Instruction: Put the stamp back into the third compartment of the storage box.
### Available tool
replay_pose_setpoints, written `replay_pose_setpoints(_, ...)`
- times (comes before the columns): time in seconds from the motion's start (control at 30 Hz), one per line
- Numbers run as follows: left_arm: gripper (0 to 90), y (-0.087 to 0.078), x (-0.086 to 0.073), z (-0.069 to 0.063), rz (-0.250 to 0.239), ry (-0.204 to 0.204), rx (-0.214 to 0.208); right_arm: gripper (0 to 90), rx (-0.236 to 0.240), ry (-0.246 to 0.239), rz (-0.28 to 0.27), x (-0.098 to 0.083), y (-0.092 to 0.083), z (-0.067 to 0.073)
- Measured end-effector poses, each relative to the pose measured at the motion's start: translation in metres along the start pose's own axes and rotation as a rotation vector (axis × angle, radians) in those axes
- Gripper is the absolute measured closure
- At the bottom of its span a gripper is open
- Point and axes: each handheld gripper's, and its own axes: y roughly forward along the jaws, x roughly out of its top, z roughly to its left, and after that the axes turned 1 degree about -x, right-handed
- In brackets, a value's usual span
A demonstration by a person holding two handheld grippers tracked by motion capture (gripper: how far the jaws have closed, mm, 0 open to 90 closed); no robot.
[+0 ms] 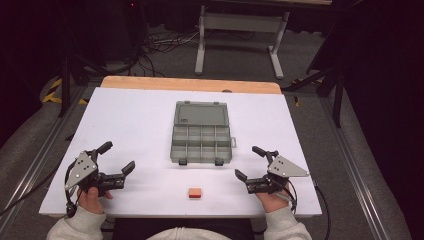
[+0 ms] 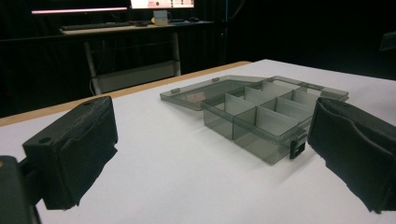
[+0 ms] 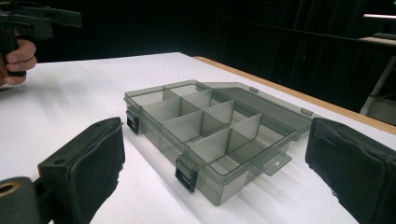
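Note:
A smoky clear plastic organizer box [image 1: 201,140] lies open at the middle of the white table [image 1: 140,120], its lid [image 1: 201,113] folded flat behind it and its compartments [image 3: 201,123] showing nothing inside. A small orange block [image 1: 194,193] rests near the front edge. My left gripper [image 1: 119,157] sits open at the front left, apart from the box [image 2: 261,116]. At the front right my right gripper [image 1: 250,162] is open too, with nothing between its jaws. Both point toward the box.
A wooden strip [image 1: 190,84] runs along the table's far edge. Beyond it stand a grey desk frame [image 1: 240,40] and floor cables [image 1: 160,45]. Metal rails [image 1: 350,165] flank the table. The person's other hand [image 3: 16,58] appears in the right gripper view.

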Motion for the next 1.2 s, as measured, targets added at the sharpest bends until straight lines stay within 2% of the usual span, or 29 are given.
replay_pose_setpoints(0.33, 2.6, 0.000, 0.000, 0.000, 0.001, 0.008, 0.000, 7.5, 0.012, 0.002, 0.009, 0.003, 0.001, 0.000)
replay_pose_setpoints(0.5, 2.6, 0.000, 0.001, -0.001, 0.000, 0.010, -0.001, 10.1, 0.040, -0.006, 0.016, 0.009, 0.004, 0.003)
replay_pose_setpoints(0.67, 2.6, 0.000, 0.001, -0.001, 0.002, 0.012, 0.001, 13.3, 0.106, 0.003, 0.048, 0.017, 0.013, 0.006)
replay_pose_setpoints(0.87, 2.6, -0.001, 0.001, -0.001, 0.000, 0.013, -0.001, 15.1, 0.143, -0.027, 0.055, 0.026, 0.025, 0.012)
replay_pose_setpoints(1.2, 2.6, -0.001, 0.001, -0.001, 0.002, 0.013, 0.000, 15.6, 0.179, -0.026, 0.062, 0.035, 0.039, 0.017)
